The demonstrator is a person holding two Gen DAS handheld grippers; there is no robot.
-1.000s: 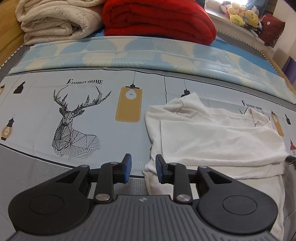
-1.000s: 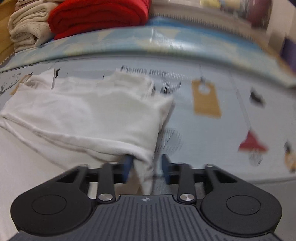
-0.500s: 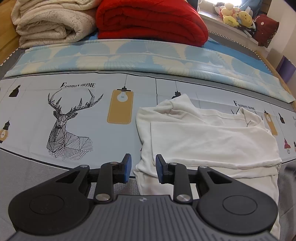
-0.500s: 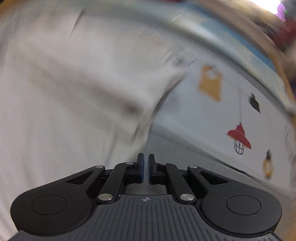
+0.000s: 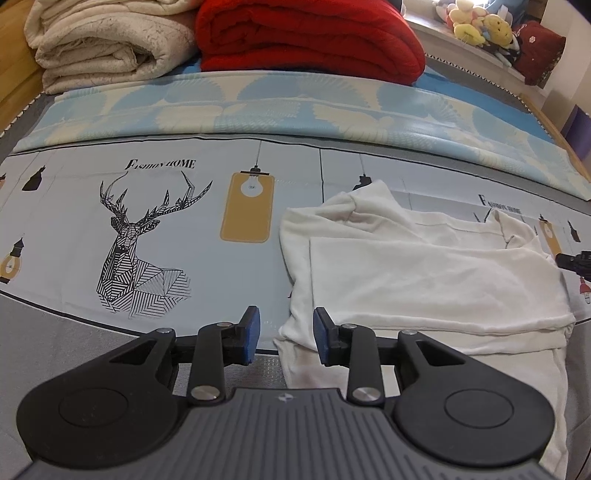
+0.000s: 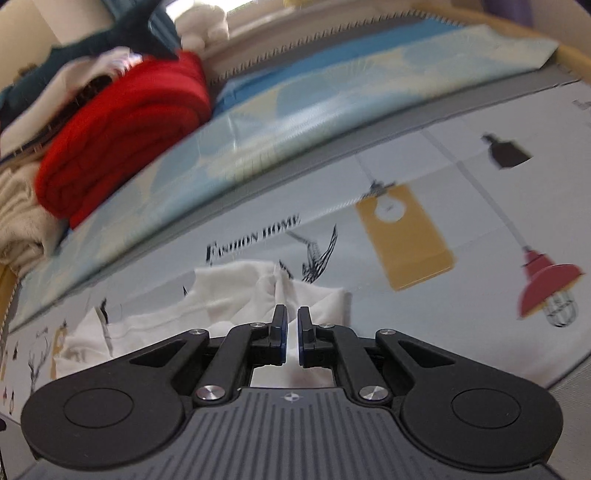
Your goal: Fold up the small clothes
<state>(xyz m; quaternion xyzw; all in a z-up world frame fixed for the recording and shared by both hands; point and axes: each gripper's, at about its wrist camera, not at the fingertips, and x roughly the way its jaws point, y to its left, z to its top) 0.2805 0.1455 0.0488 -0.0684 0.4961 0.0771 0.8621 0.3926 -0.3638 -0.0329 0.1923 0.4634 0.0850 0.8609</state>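
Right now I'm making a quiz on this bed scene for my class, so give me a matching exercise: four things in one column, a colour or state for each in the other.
Things:
1. folded blanket
2. garment
3. left claw
4. lamp print

Colour or state:
A. white, partly folded
B. jaws wide apart, nothing between the pads
C. bright red, stacked at the back
D. dusky red shade with a wire cage

Pairs: 1-C, 2-A, 3-B, 4-D

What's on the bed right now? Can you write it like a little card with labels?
garment: white cotton shirt, partly folded, lying flat on the printed bedsheet
left gripper: open, at the shirt's near left corner, holding nothing
right gripper: nearly shut, pointing at the shirt, nothing clearly pinched
behind: red folded blanket beside cream folded blanket
far corner: soft toys
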